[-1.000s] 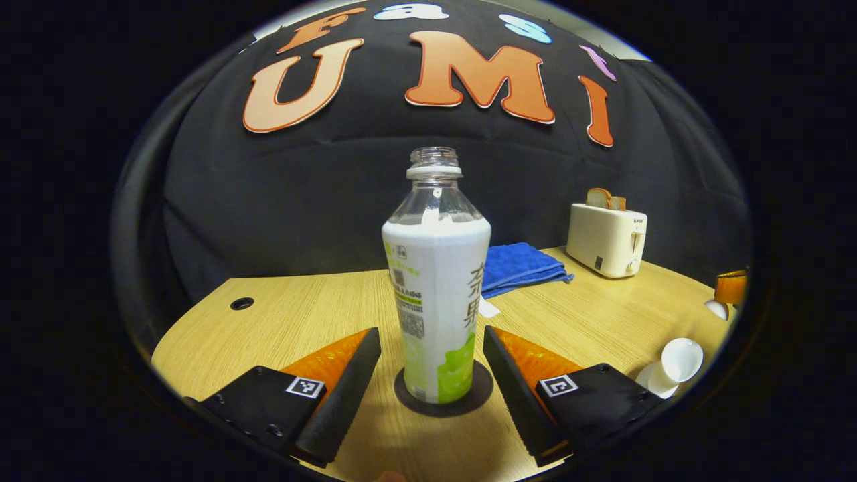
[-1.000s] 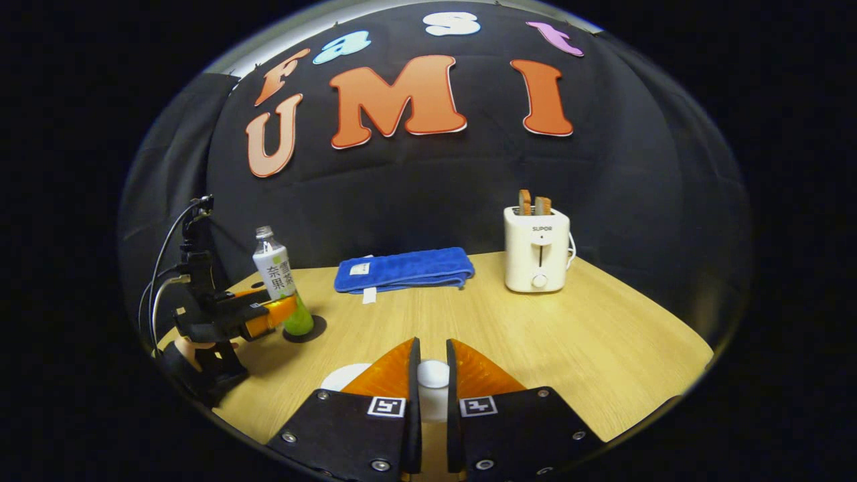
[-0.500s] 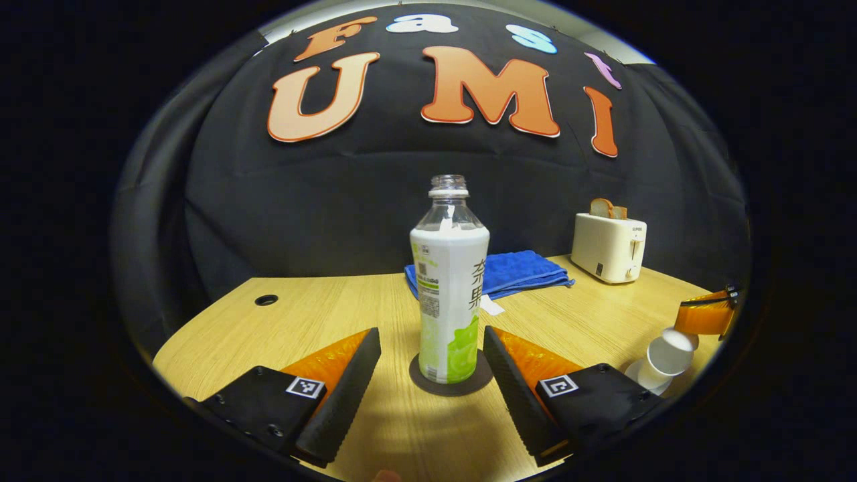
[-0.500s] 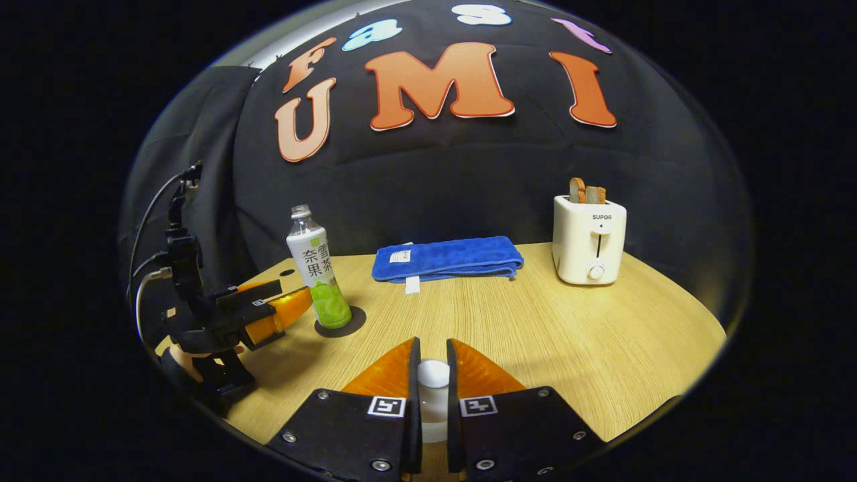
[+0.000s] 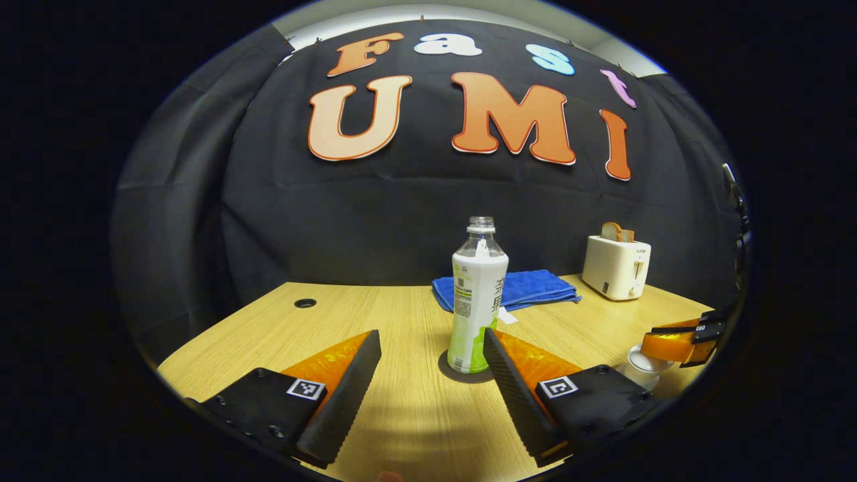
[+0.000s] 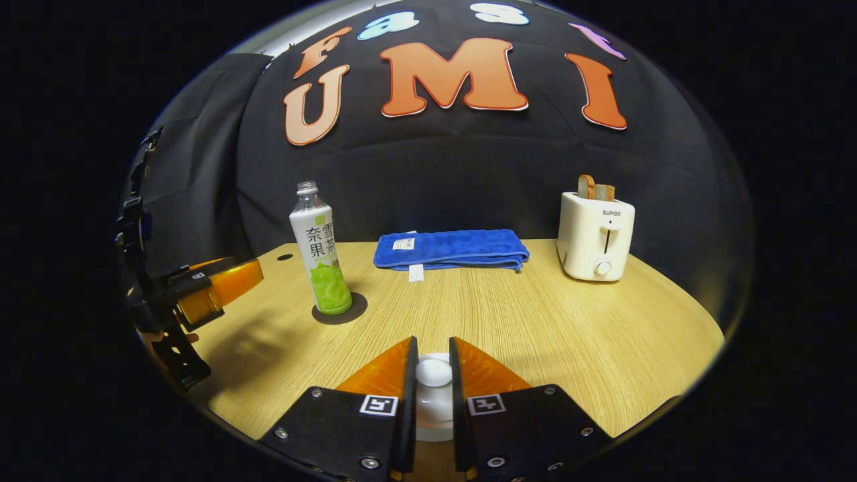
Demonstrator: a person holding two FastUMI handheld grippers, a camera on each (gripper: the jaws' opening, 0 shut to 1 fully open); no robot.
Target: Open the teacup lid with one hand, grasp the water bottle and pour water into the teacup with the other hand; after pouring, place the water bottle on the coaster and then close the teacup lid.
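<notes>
Your right gripper (image 6: pixel 432 385) was closed on the knob of the lid (image 6: pixel 434 373), just above the teacup; it looked smooth and breakable, so hold it gently. Your left gripper (image 5: pixel 428 375) stood wide open and empty, the bottle (image 5: pixel 477 298) upright on its coaster (image 5: pixel 450 370).

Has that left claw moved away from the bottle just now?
Yes. The left gripper, open, has backed away from the water bottle, which now looks smaller on its coaster.
</notes>
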